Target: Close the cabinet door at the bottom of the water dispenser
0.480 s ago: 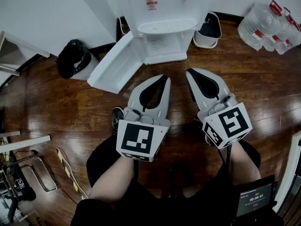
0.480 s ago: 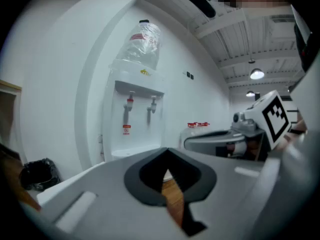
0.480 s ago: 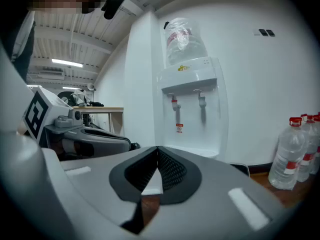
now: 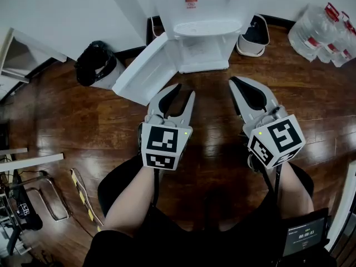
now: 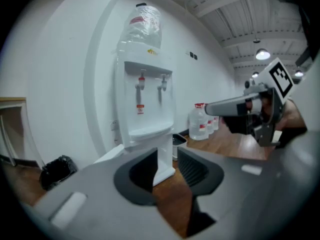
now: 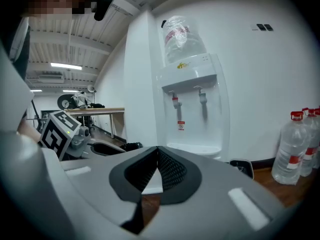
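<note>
The left claw (image 4: 186,90) has been opened partway within the last half second and holds nothing — the right claw (image 4: 233,82) is shut and empty. The door (image 4: 143,74), swung wide just ahead-left of the left claw, is untouched — a push seems prepared.

Dark glossy wood floor (image 4: 222,149). White wall (image 4: 67,10) with black baseboard right behind the black bin (image 4: 95,64). White-framed table (image 4: 25,52) left of the bin. Water bottles (image 4: 325,35) far right of the bin, by the wall. White beamed ceiling (image 5: 260,19) above, round lamp (image 5: 262,54) lit.
</note>
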Demonstrator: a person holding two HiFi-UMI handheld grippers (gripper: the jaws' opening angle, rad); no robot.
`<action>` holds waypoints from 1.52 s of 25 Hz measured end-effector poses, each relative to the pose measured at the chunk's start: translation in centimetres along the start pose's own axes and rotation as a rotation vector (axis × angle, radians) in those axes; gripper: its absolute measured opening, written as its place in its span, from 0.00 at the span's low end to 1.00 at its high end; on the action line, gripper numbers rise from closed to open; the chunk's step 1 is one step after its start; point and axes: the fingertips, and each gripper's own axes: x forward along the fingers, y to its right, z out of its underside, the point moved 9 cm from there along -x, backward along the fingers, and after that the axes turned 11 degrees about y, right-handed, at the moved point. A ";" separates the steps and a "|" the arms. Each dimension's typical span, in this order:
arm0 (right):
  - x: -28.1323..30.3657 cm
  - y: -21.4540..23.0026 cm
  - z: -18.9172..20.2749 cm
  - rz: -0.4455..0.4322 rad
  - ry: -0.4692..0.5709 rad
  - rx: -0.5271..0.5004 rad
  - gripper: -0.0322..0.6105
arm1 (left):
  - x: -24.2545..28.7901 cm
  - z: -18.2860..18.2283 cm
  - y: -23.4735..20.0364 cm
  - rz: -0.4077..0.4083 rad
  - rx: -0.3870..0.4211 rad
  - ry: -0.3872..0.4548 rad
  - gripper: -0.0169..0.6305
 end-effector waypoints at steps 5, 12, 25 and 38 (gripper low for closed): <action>0.2 0.2 0.3 0.016 -0.008 0.004 0.06 | -0.6 2.1 -4.0 -0.087 0.078 -0.075 0.30; 1.3 -0.3 -0.3 0.021 0.016 0.042 0.06 | -3.0 6.9 -14.2 -0.439 0.147 -0.225 0.46; 4.0 0.9 0.6 -0.013 -0.017 0.060 0.06 | -2.2 13.1 -21.0 -0.513 0.066 -0.402 0.62; 4.5 2.3 1.0 -0.022 -0.040 0.113 0.06 | -2.2 13.9 -20.0 -0.573 0.140 -0.472 0.47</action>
